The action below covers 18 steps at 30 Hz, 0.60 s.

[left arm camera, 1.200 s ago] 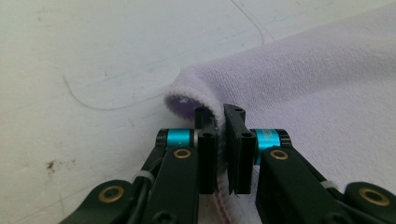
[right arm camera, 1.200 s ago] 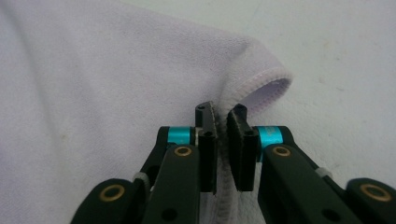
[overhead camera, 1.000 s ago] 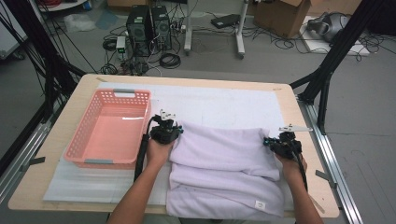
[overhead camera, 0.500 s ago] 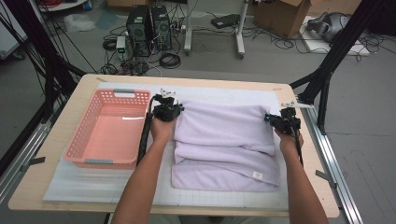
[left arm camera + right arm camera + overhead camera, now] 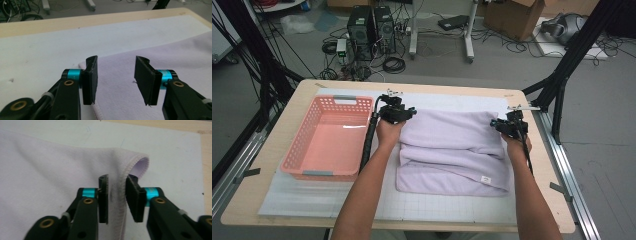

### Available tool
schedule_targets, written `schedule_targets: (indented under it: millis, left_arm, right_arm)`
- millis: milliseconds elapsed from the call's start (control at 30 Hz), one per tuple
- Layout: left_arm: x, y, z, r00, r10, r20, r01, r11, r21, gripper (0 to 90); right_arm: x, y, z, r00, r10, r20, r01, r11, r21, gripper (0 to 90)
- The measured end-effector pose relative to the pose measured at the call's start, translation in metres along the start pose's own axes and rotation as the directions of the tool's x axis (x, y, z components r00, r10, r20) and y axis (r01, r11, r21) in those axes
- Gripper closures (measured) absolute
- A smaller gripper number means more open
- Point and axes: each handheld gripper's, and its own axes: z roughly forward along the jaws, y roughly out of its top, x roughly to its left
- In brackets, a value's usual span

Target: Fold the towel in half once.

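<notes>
Towel (image 5: 451, 150): lilac terry cloth, folded in layers, lying on the white mat (image 5: 312, 197) of the counter (image 5: 277, 135), just beside the pink basket (image 5: 330, 136), on the side away from the counter's edge.
Handling: soft and limp, light, not fragile; I judge it will sag and drape when lifted, so both far corners should go up together. The pile gives good friction, so slipping is unlikely.
Where to hold: at the hemmed corners of the top layer, on the far side from the person, where the stitched border is firm.
Left tool (image 5: 116, 82): jaws spread wide, nothing between them; it hovers over the towel corner nearest the basket.
Right tool (image 5: 117, 199): jaws not fully together, the hemmed edge runs between them; whether they really pinch it I cannot tell, there seems to be a small gap.
Hidden: how many layers the fold has; the corner under the left tool in the high view, covered by the hand (image 5: 388, 131); the small label (image 5: 485, 179) is too small to read.
</notes>
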Motion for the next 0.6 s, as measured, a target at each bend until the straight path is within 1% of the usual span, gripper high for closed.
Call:
schedule_targets:
  millis: [33, 67, 133, 167, 233, 267, 300, 333, 367, 400, 467, 500, 567, 600]
  left_arm:
    - [-0.002, 0.000, -0.004, 1.0000, 0.004, 0.005, -0.004, 1.0000, -0.008, 53.0]
    - [-0.003, -0.001, -0.008, 0.9999, 0.011, 0.011, -0.011, 0.9999, -0.006, 52.8]
    - [-0.007, -0.004, -0.015, 0.9990, 0.008, 0.044, -0.007, 0.9999, -0.010, 52.6]
    - [-0.009, -0.005, -0.019, 0.9984, 0.017, 0.054, -0.017, 0.9998, -0.013, 52.6]
    - [-0.015, -0.009, -0.027, 0.9969, 0.033, 0.071, -0.030, 0.9990, -0.034, 52.6]
    - [-0.017, -0.011, -0.030, 0.9960, 0.036, 0.082, -0.033, 0.9988, -0.036, 52.6]
    - [-0.019, -0.012, -0.032, 0.9952, 0.030, 0.093, -0.028, 0.9992, -0.027, 52.3]
    - [-0.022, -0.014, -0.036, 0.9936, 0.037, 0.107, -0.035, 0.9991, -0.024, 51.0]
    - [-0.025, -0.016, -0.040, 0.9930, 0.042, 0.111, -0.037, 0.9982, -0.046, 50.3]
    - [-0.027, -0.019, -0.045, 0.9921, 0.048, 0.116, -0.042, 0.9974, -0.058, 51.2]
    - [-0.032, -0.024, -0.053, 0.9904, 0.050, 0.129, -0.043, 0.9975, -0.056, 51.5]
    - [-0.034, -0.028, -0.057, 0.9893, 0.058, 0.134, -0.050, 0.9969, -0.061, 51.5]
    - [-0.037, -0.037, -0.066, 0.9876, 0.071, 0.140, -0.063, 0.9961, -0.062, 51.7]
    - [-0.039, -0.041, -0.070, 0.9868, 0.071, 0.145, -0.062, 0.9962, -0.061, 51.7]
  right_arm:
    - [0.001, 0.000, -0.003, 1.0000, -0.004, 0.000, 0.004, 1.000, -0.007, 68.1]
    - [0.003, 0.000, -0.006, 0.9999, -0.010, 0.000, 0.010, 1.000, -0.012, 67.9]
    - [0.007, 0.000, -0.013, 0.9999, -0.017, -0.002, 0.017, 1.000, -0.021, 67.7]
    - [0.009, -0.001, -0.018, 0.9997, -0.024, -0.005, 0.024, 0.999, -0.023, 67.7]
    - [0.012, -0.003, -0.026, 0.9994, -0.034, -0.008, 0.034, 0.999, -0.030, 67.7]
    - [0.013, -0.005, -0.031, 0.9994, -0.035, -0.010, 0.034, 0.999, -0.034, 67.7]
    - [0.015, -0.007, -0.035, 0.9993, -0.035, -0.014, 0.035, 0.999, -0.039, 67.7]
    - [0.016, -0.009, -0.039, 0.9992, -0.036, -0.016, 0.035, 0.999, -0.041, 67.7]
    - [0.018, -0.011, -0.044, 0.9988, -0.043, -0.022, 0.042, 0.999, -0.029, 65.9]
    - [0.020, -0.012, -0.048, 0.9984, -0.048, -0.029, 0.047, 0.999, -0.018, 64.6]
    - [0.026, -0.016, -0.058, 0.9970, -0.070, -0.032, 0.069, 0.997, -0.039, 65.7]
    - [0.029, -0.019, -0.065, 0.9964, -0.077, -0.036, 0.075, 0.996, -0.045, 65.7]
    - [0.033, -0.025, -0.075, 0.9950, -0.091, -0.042, 0.089, 0.995, -0.045, 65.7]
    - [0.034, -0.029, -0.079, 0.9944, -0.095, -0.045, 0.093, 0.995, -0.045, 65.7]
